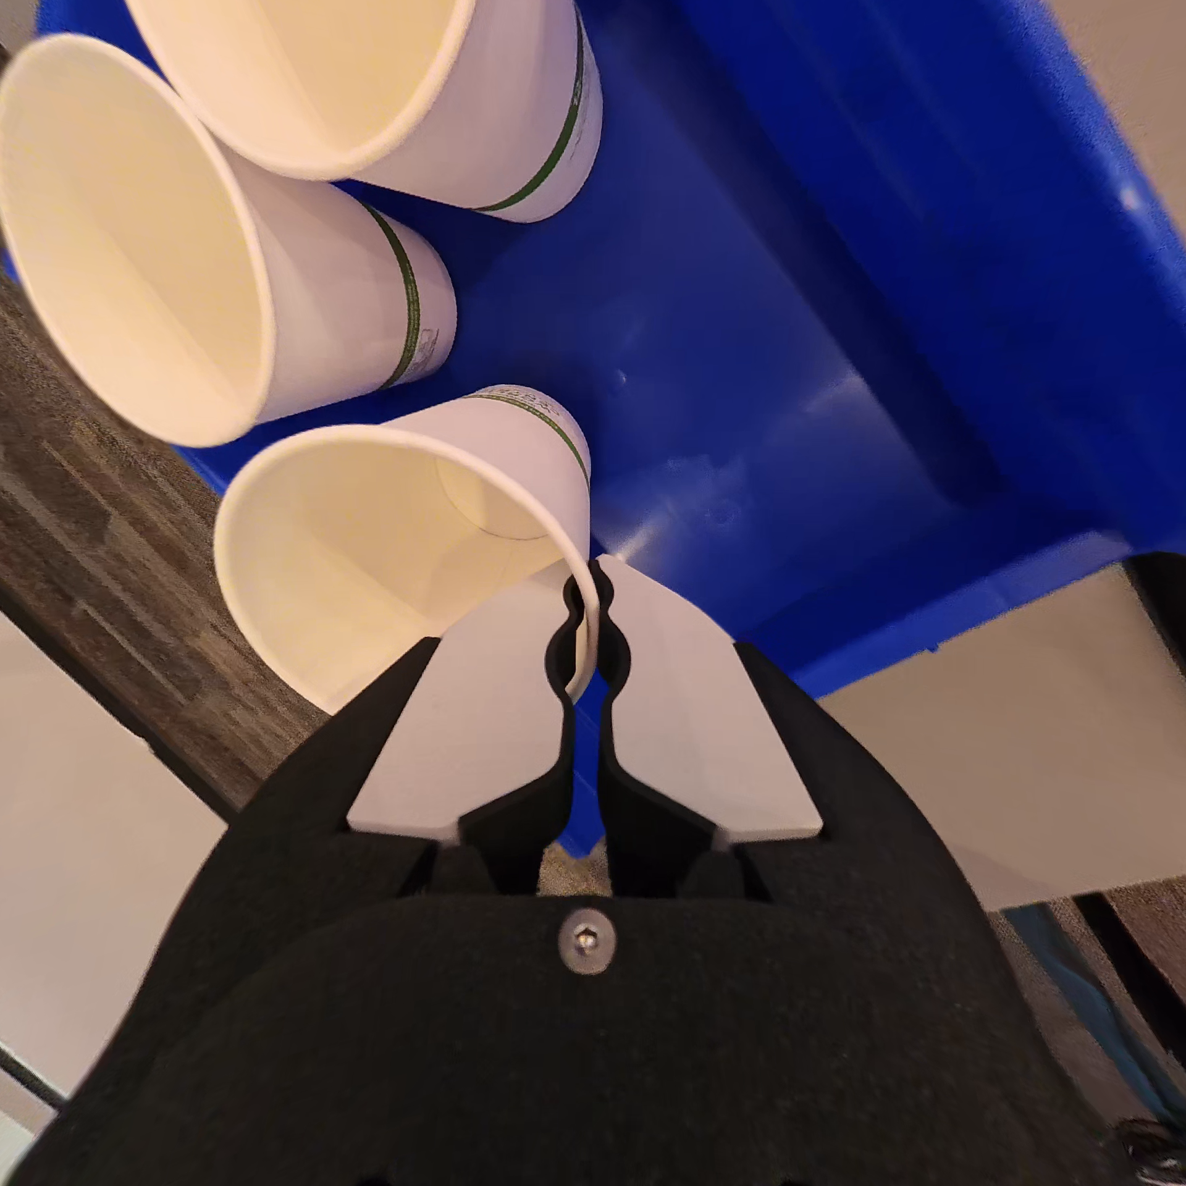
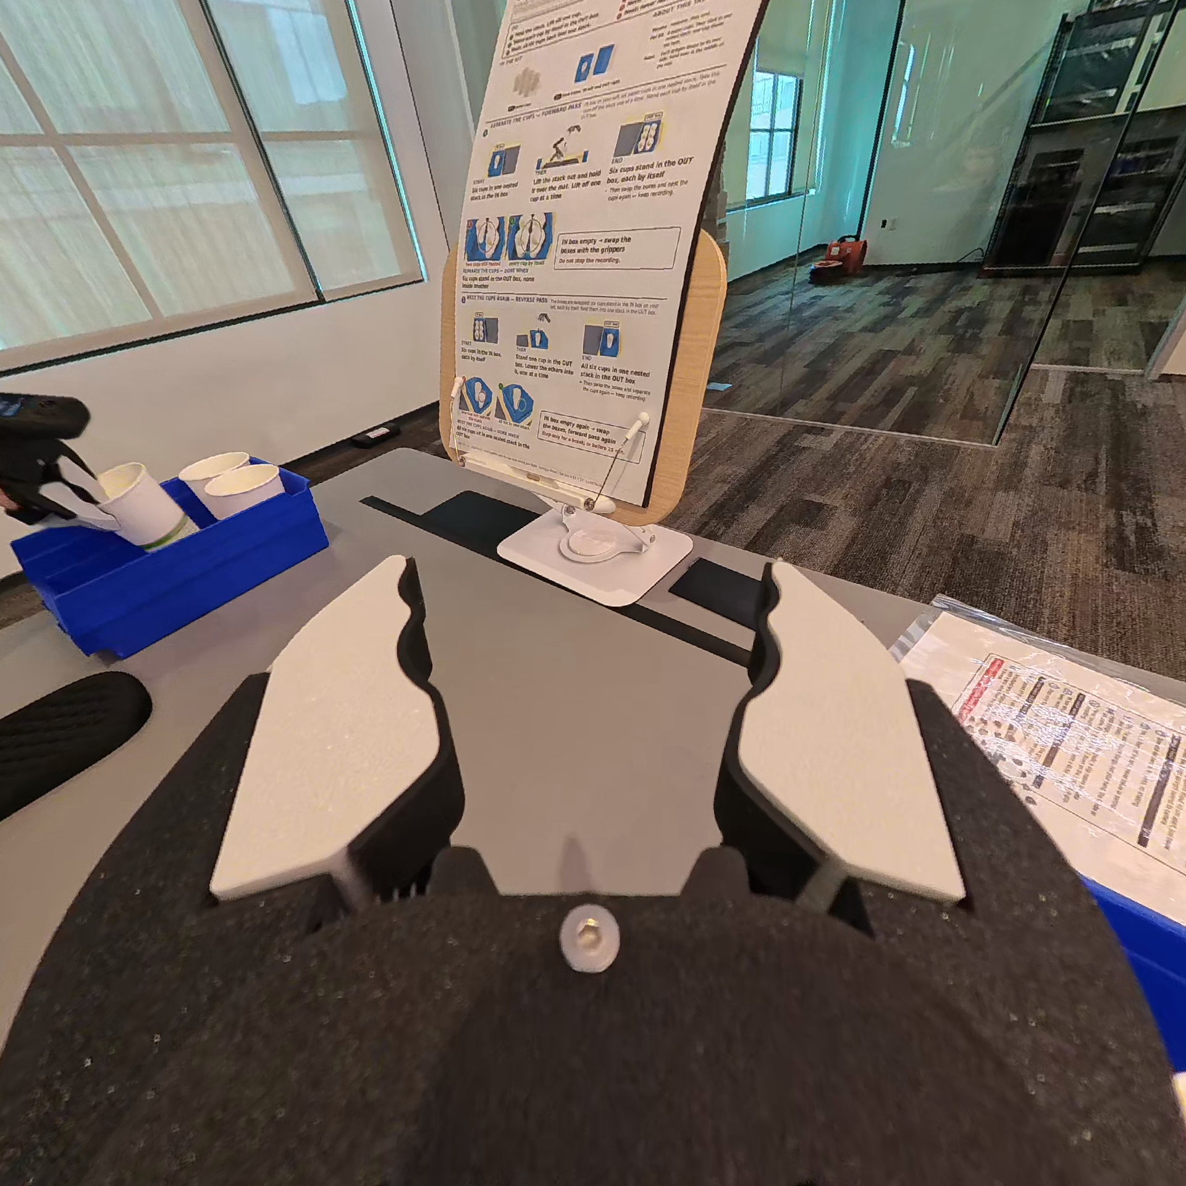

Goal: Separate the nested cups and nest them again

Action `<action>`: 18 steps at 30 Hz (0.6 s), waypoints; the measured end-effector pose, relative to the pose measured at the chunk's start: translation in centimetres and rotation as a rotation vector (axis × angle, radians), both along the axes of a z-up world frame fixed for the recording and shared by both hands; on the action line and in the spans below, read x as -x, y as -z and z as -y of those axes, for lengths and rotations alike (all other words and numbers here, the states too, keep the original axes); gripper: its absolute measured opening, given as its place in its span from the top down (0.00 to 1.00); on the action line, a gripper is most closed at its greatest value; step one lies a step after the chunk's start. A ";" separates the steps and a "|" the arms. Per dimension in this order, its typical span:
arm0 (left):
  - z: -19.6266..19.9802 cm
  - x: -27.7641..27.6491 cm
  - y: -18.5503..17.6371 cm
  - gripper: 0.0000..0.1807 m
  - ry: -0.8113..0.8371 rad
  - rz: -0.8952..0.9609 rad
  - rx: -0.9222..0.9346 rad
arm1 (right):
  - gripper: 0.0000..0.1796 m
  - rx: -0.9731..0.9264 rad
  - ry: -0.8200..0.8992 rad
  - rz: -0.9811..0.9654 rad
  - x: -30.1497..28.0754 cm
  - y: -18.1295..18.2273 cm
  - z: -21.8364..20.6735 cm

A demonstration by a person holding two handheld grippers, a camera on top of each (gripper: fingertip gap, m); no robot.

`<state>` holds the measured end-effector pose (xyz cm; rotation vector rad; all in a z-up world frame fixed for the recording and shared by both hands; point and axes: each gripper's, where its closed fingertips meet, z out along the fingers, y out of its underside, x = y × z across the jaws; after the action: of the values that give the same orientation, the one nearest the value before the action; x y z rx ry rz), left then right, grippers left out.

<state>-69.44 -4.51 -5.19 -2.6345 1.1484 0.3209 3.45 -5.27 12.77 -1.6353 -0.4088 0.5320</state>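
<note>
At centre frame of the left wrist view, the rim of a tilted white paper cup [image 1: 398,532] is pinched between the fingers of the left gripper [image 1: 589,616], above the blue bin [image 1: 802,321]. Two more cups [image 1: 147,257] are seen at upper left. The right gripper [image 2: 587,642] is held with fingers wide apart over the grey table [image 2: 565,706], nothing between them.

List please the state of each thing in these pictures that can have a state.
Left claw: shut on the rim of the held cup.
Right claw: open, empty.
Held cup: tilted, empty, over the blue bin.
Two other cups: upright in the bin, separate, empty.
</note>
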 end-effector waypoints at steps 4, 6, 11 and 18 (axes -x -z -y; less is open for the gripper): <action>1.4 -0.6 -3.1 1.00 0.045 -0.021 -0.008 | 0.46 0.006 0.000 -0.005 -0.2 0.2 -0.1; 2.1 -1.4 -5.0 1.00 0.077 -0.023 -0.022 | 0.46 0.004 -0.004 -0.006 0.0 0.1 -0.1; 2.8 -5.7 -10.3 1.00 0.198 0.014 -0.116 | 0.46 0.000 -0.038 0.019 1.2 0.2 -0.1; 3.6 -17.1 -13.6 1.00 0.484 0.115 -0.131 | 0.47 -0.016 -0.128 0.111 5.5 0.6 0.0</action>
<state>-52.31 -8.09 8.45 -2.1431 1.6068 0.1390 -2.09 -5.31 12.22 -1.6351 -0.6023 0.5331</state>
